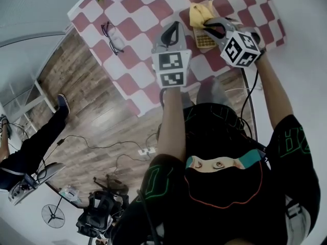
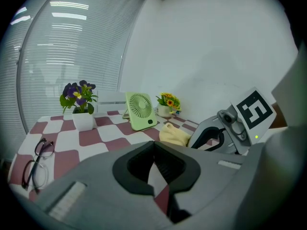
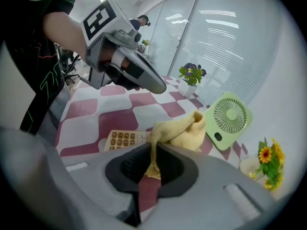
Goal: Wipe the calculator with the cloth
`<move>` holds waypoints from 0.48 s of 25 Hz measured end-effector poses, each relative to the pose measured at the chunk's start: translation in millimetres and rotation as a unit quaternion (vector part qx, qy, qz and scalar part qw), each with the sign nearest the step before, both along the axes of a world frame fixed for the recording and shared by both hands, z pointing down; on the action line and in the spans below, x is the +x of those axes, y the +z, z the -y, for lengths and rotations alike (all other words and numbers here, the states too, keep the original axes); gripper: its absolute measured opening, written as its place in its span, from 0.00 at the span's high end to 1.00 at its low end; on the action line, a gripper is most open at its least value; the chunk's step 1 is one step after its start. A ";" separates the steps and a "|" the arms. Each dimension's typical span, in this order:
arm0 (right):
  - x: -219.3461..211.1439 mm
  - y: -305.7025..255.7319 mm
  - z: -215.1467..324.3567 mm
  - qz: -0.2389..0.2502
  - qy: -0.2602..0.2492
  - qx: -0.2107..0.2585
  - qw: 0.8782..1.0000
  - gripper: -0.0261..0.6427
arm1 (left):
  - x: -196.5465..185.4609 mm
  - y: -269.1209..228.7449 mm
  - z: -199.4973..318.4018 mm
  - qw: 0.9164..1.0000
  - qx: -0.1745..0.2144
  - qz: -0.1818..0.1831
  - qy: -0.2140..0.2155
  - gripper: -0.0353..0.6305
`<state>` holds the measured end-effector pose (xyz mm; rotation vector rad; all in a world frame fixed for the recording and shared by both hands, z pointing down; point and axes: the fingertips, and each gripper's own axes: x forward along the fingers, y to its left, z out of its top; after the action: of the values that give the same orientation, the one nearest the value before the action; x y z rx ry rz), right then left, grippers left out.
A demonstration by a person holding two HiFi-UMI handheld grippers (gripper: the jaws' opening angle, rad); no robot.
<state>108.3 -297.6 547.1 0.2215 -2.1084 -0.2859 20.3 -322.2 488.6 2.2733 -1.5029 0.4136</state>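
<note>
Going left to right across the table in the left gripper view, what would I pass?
Glasses → potted purple flowers → green fan → yellow cloth → right gripper, shut on that cloth.

On table (image 1: 148,9) — cloth (image 1: 201,13) at far end of calculator (image 1: 204,40), glasses (image 1: 113,36) well left

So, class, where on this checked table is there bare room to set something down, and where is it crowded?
Bare checks lie between the glasses and the left gripper, on to the table's near edge. Crowded: the right side, where the right gripper holds the yellow cloth by the calculator, and the far edge with the fan and flowerpots.
</note>
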 end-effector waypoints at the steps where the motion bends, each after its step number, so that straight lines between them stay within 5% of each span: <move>1: 0.4 0.1 -3.1 0.000 0.000 -0.002 1.000 0.91 | -0.3 -1.6 -0.3 1.000 0.004 0.001 -0.001 0.93; 12: 5.2 -0.8 -39.7 -0.010 -0.009 -0.021 1.000 0.91 | 0.2 -12.5 -5.9 1.000 0.020 0.007 0.023 0.93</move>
<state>113.5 -257.9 546.3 0.1754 -2.0958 -0.2538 20.5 -316.3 476.1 2.3436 -1.4817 0.4180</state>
